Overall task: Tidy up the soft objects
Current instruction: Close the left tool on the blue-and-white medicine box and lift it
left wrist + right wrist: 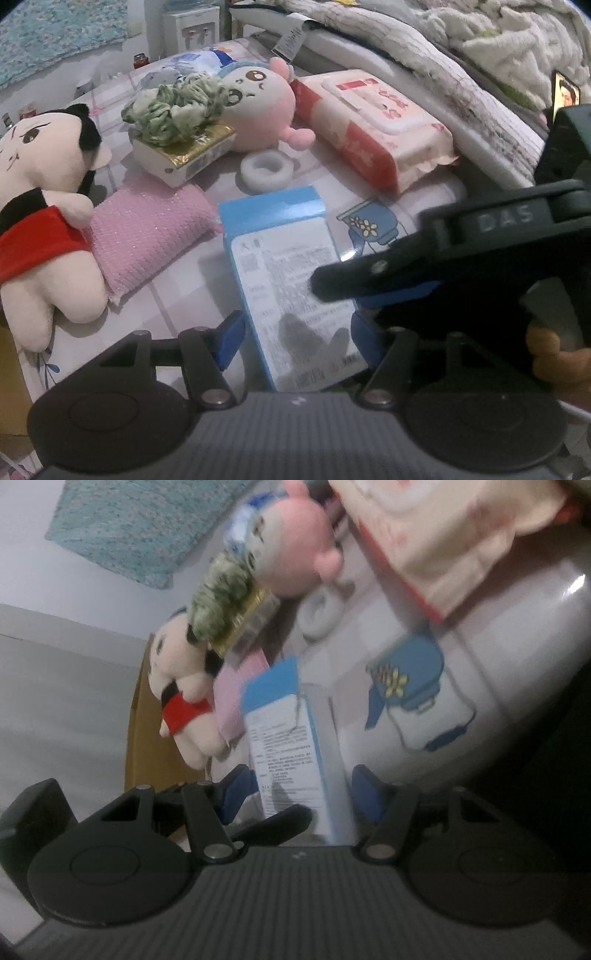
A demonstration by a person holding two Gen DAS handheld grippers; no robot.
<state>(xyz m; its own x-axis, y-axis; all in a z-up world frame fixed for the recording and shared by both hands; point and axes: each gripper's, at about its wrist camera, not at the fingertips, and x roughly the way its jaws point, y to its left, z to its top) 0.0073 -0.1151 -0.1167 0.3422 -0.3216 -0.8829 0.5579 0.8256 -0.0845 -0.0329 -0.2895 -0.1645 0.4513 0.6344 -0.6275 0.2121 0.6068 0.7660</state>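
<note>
Both grippers point(295, 339) point(301, 794) angled down, seemingly straddling blue box point(284, 266)

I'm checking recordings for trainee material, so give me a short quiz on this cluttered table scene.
1. True or false: the green fabric bundle sits on the gold-topped box.
2. What lies between the fingers of the left hand-held gripper? A) wipes pack B) blue-and-white box C) white ring
3. Which plush toy lies against the pink cloth?
Key: 1 true; 2 B; 3 the doll in red.
</note>
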